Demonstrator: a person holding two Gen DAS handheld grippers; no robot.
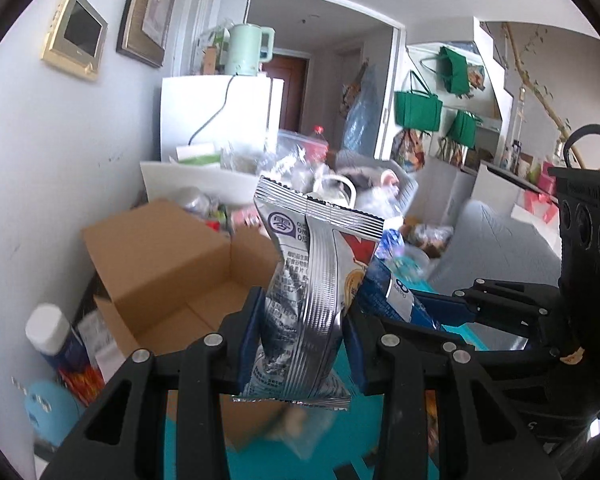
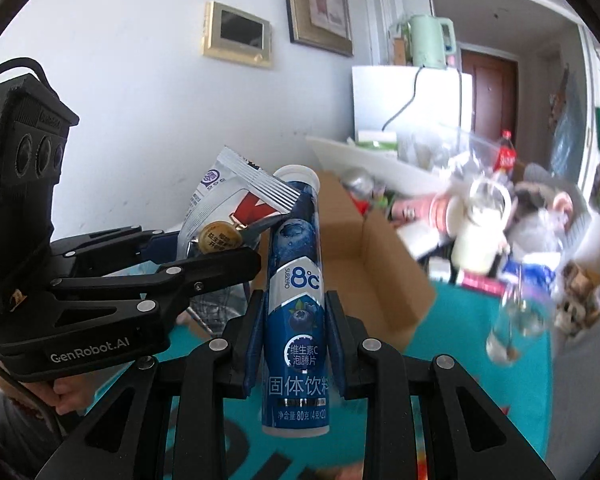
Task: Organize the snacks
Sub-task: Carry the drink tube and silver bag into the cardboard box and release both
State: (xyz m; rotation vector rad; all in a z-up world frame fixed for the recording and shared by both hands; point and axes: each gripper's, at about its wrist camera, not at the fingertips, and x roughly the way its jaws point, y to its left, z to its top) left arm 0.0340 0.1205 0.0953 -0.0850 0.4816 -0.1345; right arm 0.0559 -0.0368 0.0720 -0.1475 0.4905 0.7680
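Left gripper [image 1: 304,332] is clamped on a silver snack packet [image 1: 308,300] at frame centre; right gripper [image 2: 294,332] pinches an upright blue effervescent-tablet tube [image 2: 296,300], the two touching above the open cardboard box [image 1: 172,264].

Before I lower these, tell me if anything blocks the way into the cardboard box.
Nothing visible blocks it. The cardboard box stands open, flaps up, with bare floor showing inside. The left tool holds the silver snack packet and the right tool the blue tablet tube, both just short of its near edge.
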